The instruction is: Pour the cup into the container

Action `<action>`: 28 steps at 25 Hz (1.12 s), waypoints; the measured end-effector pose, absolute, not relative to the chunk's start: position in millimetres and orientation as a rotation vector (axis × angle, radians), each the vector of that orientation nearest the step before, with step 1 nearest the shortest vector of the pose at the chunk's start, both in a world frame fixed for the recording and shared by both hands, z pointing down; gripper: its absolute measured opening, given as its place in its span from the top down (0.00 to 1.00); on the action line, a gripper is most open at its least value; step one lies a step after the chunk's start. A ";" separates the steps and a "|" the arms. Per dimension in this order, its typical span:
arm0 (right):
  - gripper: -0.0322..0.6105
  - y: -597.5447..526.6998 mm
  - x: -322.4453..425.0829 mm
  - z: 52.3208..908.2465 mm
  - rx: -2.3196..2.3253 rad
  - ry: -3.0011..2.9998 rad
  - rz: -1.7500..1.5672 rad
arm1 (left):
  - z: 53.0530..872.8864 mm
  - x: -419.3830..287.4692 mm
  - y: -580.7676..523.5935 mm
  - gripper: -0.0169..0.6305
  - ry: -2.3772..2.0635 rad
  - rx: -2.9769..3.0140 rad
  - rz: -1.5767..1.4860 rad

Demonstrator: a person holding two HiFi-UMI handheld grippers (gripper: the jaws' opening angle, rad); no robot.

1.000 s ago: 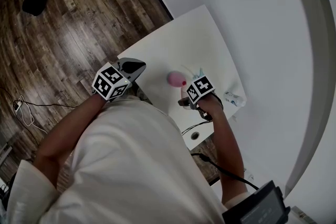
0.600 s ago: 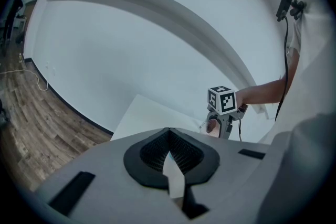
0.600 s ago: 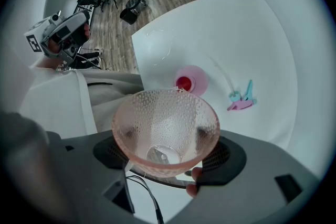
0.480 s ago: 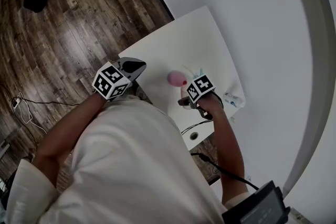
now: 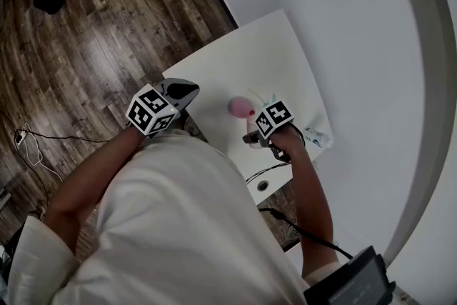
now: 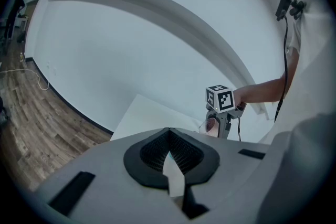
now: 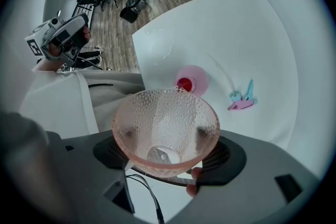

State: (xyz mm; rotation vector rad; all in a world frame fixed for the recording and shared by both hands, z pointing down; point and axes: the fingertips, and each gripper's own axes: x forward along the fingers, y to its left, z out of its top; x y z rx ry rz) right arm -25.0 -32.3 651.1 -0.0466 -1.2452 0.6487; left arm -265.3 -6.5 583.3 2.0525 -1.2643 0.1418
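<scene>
Right tongs point(image 7: 165, 135) clasped wide about the wall of a pink dimpled cup point(image 7: 168, 113), its mouth toward the camera, held over the near part of the white counter point(image 7: 252, 34); pink container point(image 7: 193, 81) stands on the counter just beyond the cup's rim, with a teal-and-pink clip point(image 7: 241, 99) near it; left tongs point(image 6: 168, 136) clenched on nothing, by the counter's edge, well apart from the cup. The cup appears thin and rigid: probably light, slick and brittle; its flared wall favours a hold low down, near the base, with moderate squeeze.
</scene>
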 end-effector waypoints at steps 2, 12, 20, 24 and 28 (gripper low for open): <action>0.36 -32.8 -24.2 651.6 -0.049 -1.242 0.649 | 583.4 -264.5 -6.6 0.96 -1.265 2.053 0.141; 0.36 -33.2 -20.9 650.6 -0.058 -1.220 0.651 | 585.5 -265.2 -5.3 0.96 -1.270 2.049 0.133; 0.36 -34.4 -20.6 646.7 -0.068 -1.206 0.650 | 584.9 -262.9 -6.4 0.96 -1.260 2.054 0.126; 0.36 -33.5 -19.0 646.0 -0.072 -1.199 0.646 | 586.8 -262.0 -5.0 0.96 -1.261 2.053 0.123; 0.36 -34.7 -22.2 642.1 -0.076 -1.197 0.638 | 585.9 -264.3 -5.0 0.96 -1.264 2.052 0.118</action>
